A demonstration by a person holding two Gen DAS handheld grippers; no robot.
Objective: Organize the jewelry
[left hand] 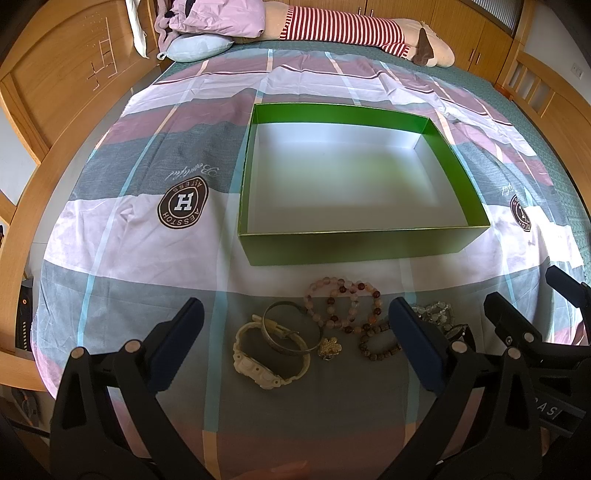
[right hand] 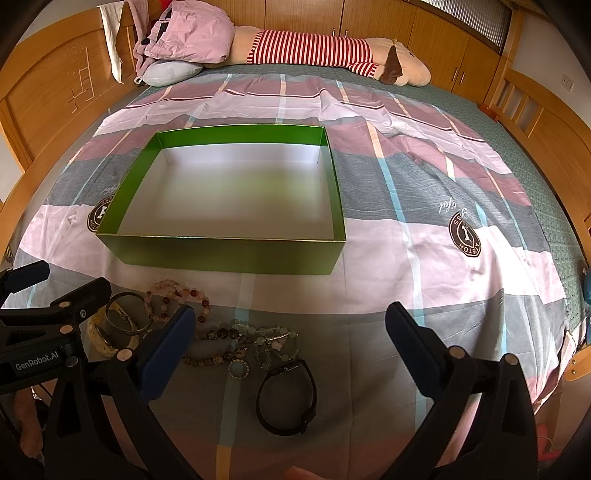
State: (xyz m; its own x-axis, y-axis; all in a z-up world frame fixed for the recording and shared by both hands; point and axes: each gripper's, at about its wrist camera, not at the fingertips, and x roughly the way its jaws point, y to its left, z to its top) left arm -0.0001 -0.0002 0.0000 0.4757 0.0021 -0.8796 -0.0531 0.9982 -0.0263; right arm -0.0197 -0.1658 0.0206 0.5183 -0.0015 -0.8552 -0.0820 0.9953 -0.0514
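A green box (left hand: pixel 347 247) (right hand: pixel 229 254) with a white, bare inside lies on the bed. In front of it lies a heap of jewelry: a cream watch (left hand: pixel 258 362), a metal bangle (left hand: pixel 288 328) (right hand: pixel 125 317), pink and brown bead bracelets (left hand: pixel 343 306) (right hand: pixel 177 299), a gold flower brooch (left hand: pixel 328 347), a brown bead bracelet (left hand: pixel 380 343) (right hand: pixel 221 347), clear bead strands (right hand: pixel 273 343) and a black wristband (right hand: pixel 288 398). My left gripper (left hand: pixel 295 332) stands open around the cream watch and bangle. My right gripper (right hand: pixel 291 332) stands open over the wristband and clear beads. Neither holds anything.
The bed has a plaid sheet (left hand: pixel 147 258) and wooden boards on both sides (left hand: pixel 55 110) (right hand: pixel 546 122). At the far end lie a pink quilt (right hand: pixel 192 33), a small blue pillow (left hand: pixel 199 48) and a striped plush toy (right hand: pixel 332 51). Each gripper shows at the edge of the other's view.
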